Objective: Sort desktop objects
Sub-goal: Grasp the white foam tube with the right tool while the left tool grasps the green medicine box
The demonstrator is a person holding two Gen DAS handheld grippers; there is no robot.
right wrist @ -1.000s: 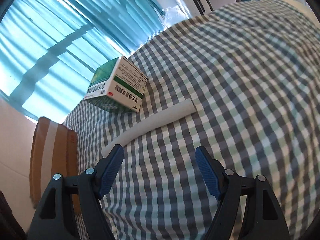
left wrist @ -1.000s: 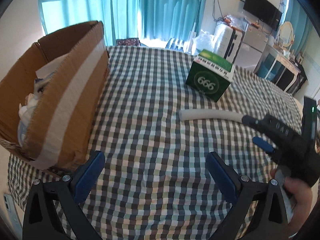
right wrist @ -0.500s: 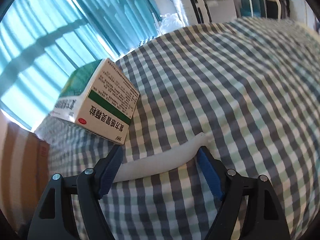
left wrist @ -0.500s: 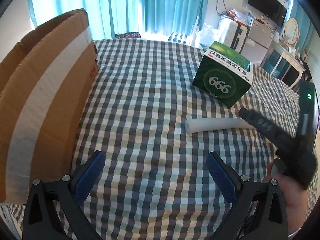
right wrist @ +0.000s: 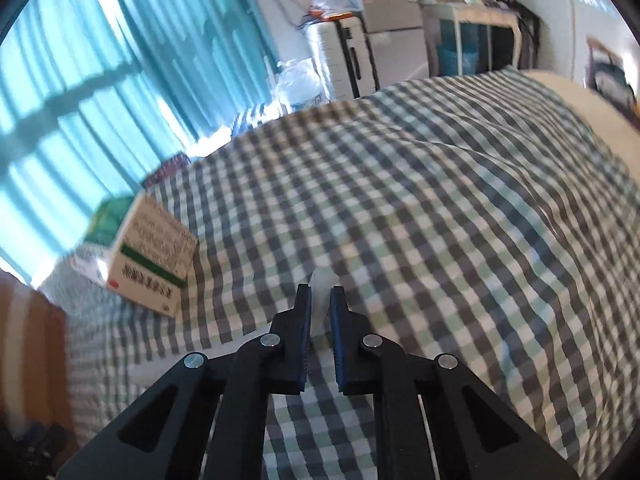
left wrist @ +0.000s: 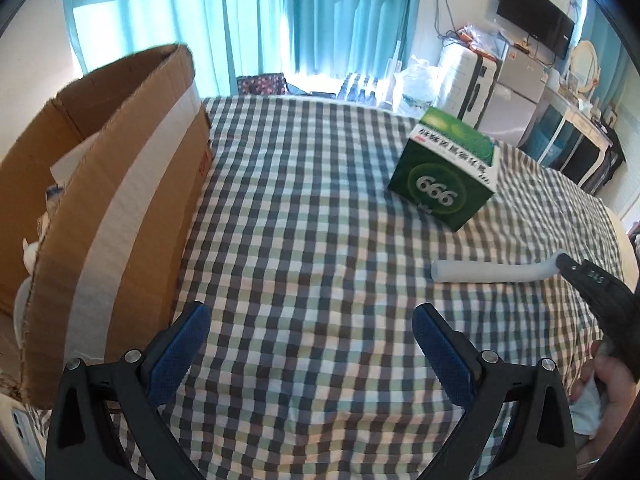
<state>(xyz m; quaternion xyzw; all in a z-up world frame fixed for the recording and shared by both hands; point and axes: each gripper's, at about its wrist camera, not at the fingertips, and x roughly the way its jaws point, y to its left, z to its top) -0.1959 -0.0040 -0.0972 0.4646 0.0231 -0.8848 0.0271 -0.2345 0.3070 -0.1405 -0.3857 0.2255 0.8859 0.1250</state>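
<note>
A white foam tube (left wrist: 492, 272) lies on the checked cloth (left wrist: 300, 220), its right end bent upward. My right gripper (left wrist: 562, 260) grips that end. In the right wrist view the jaws of my right gripper (right wrist: 320, 292) are closing tight on it, with the pads pressing the tube (right wrist: 324, 278) between them. A green box marked 666 (left wrist: 444, 184) stands behind the tube and appears blurred at the left of the right wrist view (right wrist: 148, 264). My left gripper (left wrist: 312, 320) hovers open over bare cloth, near the open cardboard box (left wrist: 120, 208).
The cardboard box holds white and pale items and fills the left side. A hand (left wrist: 612, 380) carries the right gripper at the lower right. Curtains, a suitcase (left wrist: 468, 76) and cabinets stand beyond the far edge.
My right gripper went from open around the tube to shut on its right end, which now curls upward. The left view shifted a little and shows the cardboard box's inside again.
</note>
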